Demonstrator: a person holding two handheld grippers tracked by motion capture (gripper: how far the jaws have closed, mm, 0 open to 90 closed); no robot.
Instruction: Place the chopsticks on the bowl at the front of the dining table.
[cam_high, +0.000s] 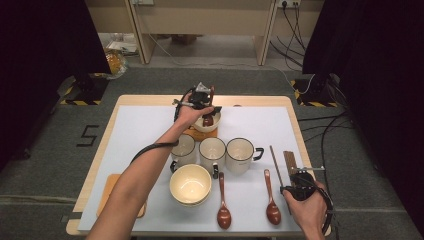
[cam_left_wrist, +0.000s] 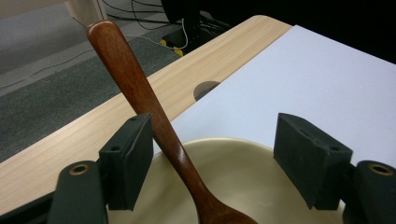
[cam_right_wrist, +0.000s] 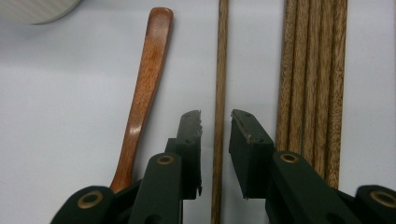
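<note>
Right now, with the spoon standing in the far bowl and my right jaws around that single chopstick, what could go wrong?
Left gripper is open; the spoon leans on its left pad in the far bowl, so pulling back carelessly may tip it out. Right gripper straddles the single chopstick without clamping; closing off-centre could roll it toward the chopstick bundle or the neighbouring spoon.

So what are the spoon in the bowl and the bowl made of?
The spoon looks like wood: reddish brown, faint grain, smooth sheen. The bowl looks like glazed ceramic: cream, glossy, with a thick rounded rim, though it could be hard plastic.
</note>
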